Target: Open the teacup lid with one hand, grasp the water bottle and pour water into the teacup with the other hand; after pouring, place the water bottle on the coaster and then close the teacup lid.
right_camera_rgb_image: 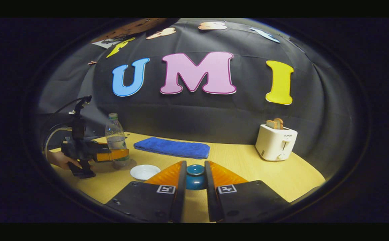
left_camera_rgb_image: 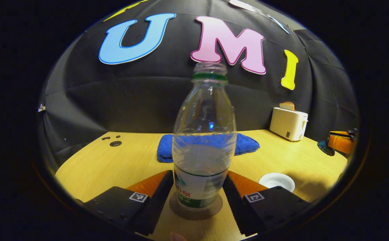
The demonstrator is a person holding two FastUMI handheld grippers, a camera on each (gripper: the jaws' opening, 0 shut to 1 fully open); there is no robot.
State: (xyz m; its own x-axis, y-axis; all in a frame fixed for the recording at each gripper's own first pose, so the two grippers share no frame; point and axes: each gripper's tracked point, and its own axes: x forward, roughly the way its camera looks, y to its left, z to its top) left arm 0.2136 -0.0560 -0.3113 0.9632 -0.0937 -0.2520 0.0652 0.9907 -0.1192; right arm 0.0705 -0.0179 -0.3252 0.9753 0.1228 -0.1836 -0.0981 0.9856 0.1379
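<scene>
In the left gripper view, the water bottle point(left_camera_rgb_image: 203, 140) stands upright on a round brown coaster point(left_camera_rgb_image: 196, 209) on the wooden table point(left_camera_rgb_image: 114, 164), with no cap and partly filled. The left gripper point(left_camera_rgb_image: 198, 187) has one finger on each side of the bottle's lower part, very close, but I cannot tell if both press on it. A small white saucer point(left_camera_rgb_image: 276, 181) lies just beside, and a blue towel point(left_camera_rgb_image: 244, 144) is behind. In the right gripper view, the right gripper point(right_camera_rgb_image: 195, 179) has its fingers close around the lid knob of the blue teacup point(right_camera_rgb_image: 195, 177); whether they touch it I cannot tell. A white toaster point(right_camera_rgb_image: 276, 142) with bread stands well apart, at the right.
</scene>
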